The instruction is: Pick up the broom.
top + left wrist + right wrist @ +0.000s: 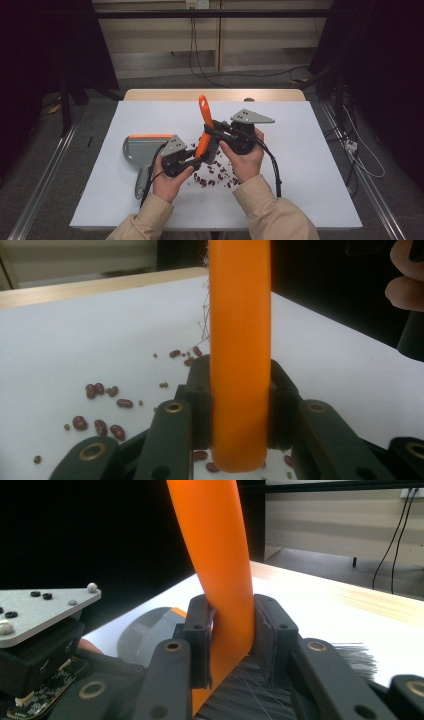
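An orange-handled brush point(204, 112) stands nearly upright over the white table top point(300, 165), its dark bristles point(260, 690) low near the surface. My left gripper point(199, 159) is shut on the lower part of the orange handle point(240, 340), both pads pressed against its sides. My right gripper point(209, 131) is shut on the same handle point(220, 555) a little higher, just above the bristles. Small dark red beans point(212, 175) lie scattered on the table under and in front of the brush point(100, 425).
A grey dustpan point(142, 150) with an orange lip lies flat to the left of the left hand, its handle pointing toward the front edge. The table's wooden far edge point(215, 94) runs behind. Cables hang along the floor at right.
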A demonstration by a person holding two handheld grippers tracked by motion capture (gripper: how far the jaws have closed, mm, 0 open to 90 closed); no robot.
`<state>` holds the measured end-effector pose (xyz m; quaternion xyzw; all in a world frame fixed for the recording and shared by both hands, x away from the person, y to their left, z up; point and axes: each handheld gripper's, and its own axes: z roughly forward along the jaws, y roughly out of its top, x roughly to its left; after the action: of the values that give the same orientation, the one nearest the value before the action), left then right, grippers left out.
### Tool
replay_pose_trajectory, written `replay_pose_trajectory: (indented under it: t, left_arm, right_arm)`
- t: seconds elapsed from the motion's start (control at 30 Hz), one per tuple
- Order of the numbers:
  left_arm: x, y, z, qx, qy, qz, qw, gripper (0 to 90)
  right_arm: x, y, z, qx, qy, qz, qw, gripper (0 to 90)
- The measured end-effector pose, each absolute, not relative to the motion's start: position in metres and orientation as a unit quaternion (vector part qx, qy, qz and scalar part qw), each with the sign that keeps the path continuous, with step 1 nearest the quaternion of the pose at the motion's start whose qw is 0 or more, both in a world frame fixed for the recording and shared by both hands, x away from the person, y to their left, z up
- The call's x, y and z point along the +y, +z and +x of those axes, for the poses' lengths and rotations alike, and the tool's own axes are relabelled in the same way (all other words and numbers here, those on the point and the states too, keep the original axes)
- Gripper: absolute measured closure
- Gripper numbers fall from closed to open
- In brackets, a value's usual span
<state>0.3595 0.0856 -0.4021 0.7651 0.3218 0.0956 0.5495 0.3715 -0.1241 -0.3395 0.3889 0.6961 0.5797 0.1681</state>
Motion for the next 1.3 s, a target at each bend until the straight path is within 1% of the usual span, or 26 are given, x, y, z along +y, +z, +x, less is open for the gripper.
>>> replay_pose_trajectory:
  t: [0.07,0.1,0.17,0.2,0.23,0.3,0.33,0.37,0.4,0.47,0.6,0.73,0.8,0.87,0.93,0.97,1.0,1.03,1.07,1.13,1.17,1.27,1.3]
  left_arm:
    - [0.086,-0.403,0.359,0.324,0.103,0.762,0.551,70.8]
    - [0.086,-0.403,0.359,0.325,0.105,0.762,0.551,70.8]
    - [0.088,-0.404,0.359,0.334,0.105,0.756,0.553,70.8]
    - [0.089,-0.404,0.359,0.338,0.110,0.753,0.554,70.8]
    - [0.090,-0.404,0.359,0.339,0.116,0.753,0.553,70.8]
    - [0.093,-0.404,0.360,0.349,0.121,0.747,0.553,70.8]
    - [0.093,-0.404,0.361,0.351,0.124,0.745,0.554,70.8]
    - [0.094,-0.404,0.361,0.353,0.127,0.744,0.554,70.8]
    - [0.094,-0.404,0.361,0.354,0.133,0.743,0.552,70.8]
    - [0.093,-0.404,0.361,0.357,0.138,0.741,0.552,70.7]
    - [0.091,-0.405,0.360,0.358,0.148,0.742,0.547,70.8]
    - [0.089,-0.404,0.358,0.359,0.162,0.740,0.545,70.7]
    - [0.088,-0.403,0.356,0.356,0.166,0.741,0.545,70.5]
    - [0.087,-0.402,0.353,0.350,0.177,0.739,0.548,70.0]
    - [0.086,-0.401,0.352,0.346,0.182,0.738,0.550,68.6]
    - [0.083,-0.399,0.349,0.329,0.197,0.741,0.551,67.6]
    - [0.083,-0.399,0.349,0.329,0.197,0.741,0.551,66.7]
    - [0.079,-0.399,0.347,0.328,0.194,0.742,0.551,65.0]
    - [0.079,-0.399,0.347,0.328,0.194,0.742,0.551,64.1]
    - [0.077,-0.399,0.346,0.325,0.200,0.745,0.547,62.4]
    - [0.076,-0.399,0.346,0.323,0.205,0.747,0.543,61.7]
    - [0.075,-0.400,0.347,0.327,0.211,0.746,0.540,54.2]
    - [0.077,-0.401,0.349,0.331,0.214,0.744,0.540,50.1]
  right_arm:
    - [-0.124,-0.339,0.372,0.696,0.580,0.389,0.167,70.0]
    - [-0.123,-0.339,0.373,0.696,0.580,0.390,0.167,67.8]
    - [-0.122,-0.339,0.372,0.691,0.580,0.394,0.177,54.4]
    - [-0.122,-0.339,0.372,0.691,0.580,0.394,0.177,54.4]
    - [-0.122,-0.338,0.372,0.686,0.578,0.402,0.182,50.2]
    - [-0.123,-0.339,0.372,0.682,0.578,0.413,0.173,41.5]
    - [-0.123,-0.340,0.371,0.680,0.577,0.418,0.173,39.7]
    - [-0.123,-0.340,0.371,0.680,0.577,0.418,0.173,39.7]
    - [-0.122,-0.341,0.371,0.678,0.578,0.419,0.173,37.2]
    - [-0.118,-0.346,0.371,0.673,0.574,0.436,0.164,28.6]
    - [-0.111,-0.352,0.372,0.671,0.566,0.450,0.164,25.8]
    - [-0.098,-0.358,0.371,0.671,0.549,0.469,0.169,26.2]
    - [-0.092,-0.361,0.372,0.666,0.551,0.478,0.157,26.3]
    - [-0.087,-0.362,0.372,0.661,0.550,0.486,0.154,27.3]
    - [-0.086,-0.363,0.374,0.652,0.552,0.499,0.148,33.1]
    - [-0.086,-0.363,0.375,0.647,0.551,0.506,0.145,34.3]
    - [-0.086,-0.363,0.376,0.641,0.555,0.513,0.135,37.0]
    - [-0.087,-0.362,0.376,0.637,0.557,0.517,0.130,44.4]
    - [-0.088,-0.361,0.377,0.635,0.559,0.517,0.126,44.4]
    - [-0.088,-0.359,0.377,0.636,0.557,0.522,0.114,52.9]
    - [-0.087,-0.358,0.377,0.637,0.554,0.524,0.112,55.3]
    - [-0.087,-0.356,0.377,0.639,0.553,0.526,0.096,64.2]
    - [-0.088,-0.356,0.377,0.640,0.554,0.524,0.094,68.3]
